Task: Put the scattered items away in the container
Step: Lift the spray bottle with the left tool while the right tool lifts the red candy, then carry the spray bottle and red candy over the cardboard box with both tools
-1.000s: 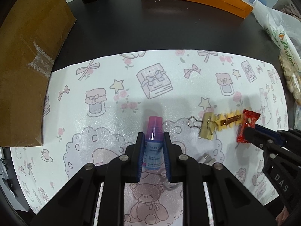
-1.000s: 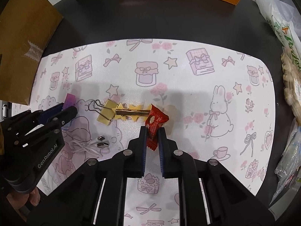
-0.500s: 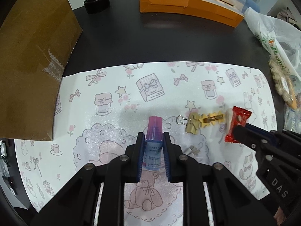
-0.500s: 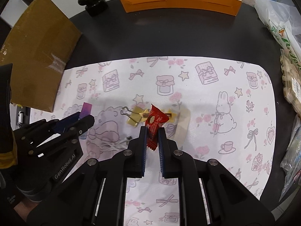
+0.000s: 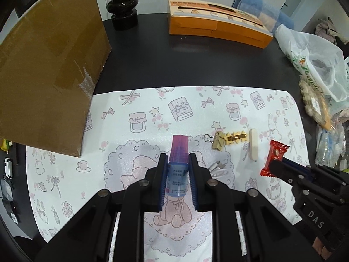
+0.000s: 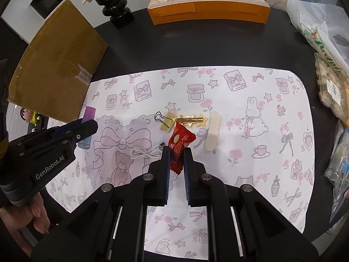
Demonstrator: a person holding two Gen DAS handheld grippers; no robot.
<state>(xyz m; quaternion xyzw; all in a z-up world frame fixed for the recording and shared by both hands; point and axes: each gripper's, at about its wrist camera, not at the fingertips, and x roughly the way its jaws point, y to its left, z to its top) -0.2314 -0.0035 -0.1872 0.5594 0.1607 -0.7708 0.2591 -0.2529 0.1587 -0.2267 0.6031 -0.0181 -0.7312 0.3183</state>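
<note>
The small bottle (image 5: pixel 177 170) with its purple cap sits clamped between the fingers of the left gripper (image 5: pixel 177 163), cap pointing forward and clear of the mat (image 5: pixel 122 118), probably so it can be carried straight to the cardboard box (image 5: pixel 50 72) at the mat's left edge, which looks like the container meant by the task. The red candy packet (image 6: pixel 180 144) is pinched by its lower half in the right gripper (image 6: pixel 176 152), its top sticking out ahead of the fingertips, also held above the mat near its middle. Both grippers are thus closed on a load, one item each, which suits a two-handed clear-up. Left lying on the mat toward its middle are a binder clip (image 6: pixel 165 121), a gold star hair clip (image 6: pixel 192 120) touching it, a pale eraser (image 6: pixel 212 133) just beside that, and a coiled white cable (image 6: pixel 146 152) near the front. The box is well apart from the right gripper.
</note>
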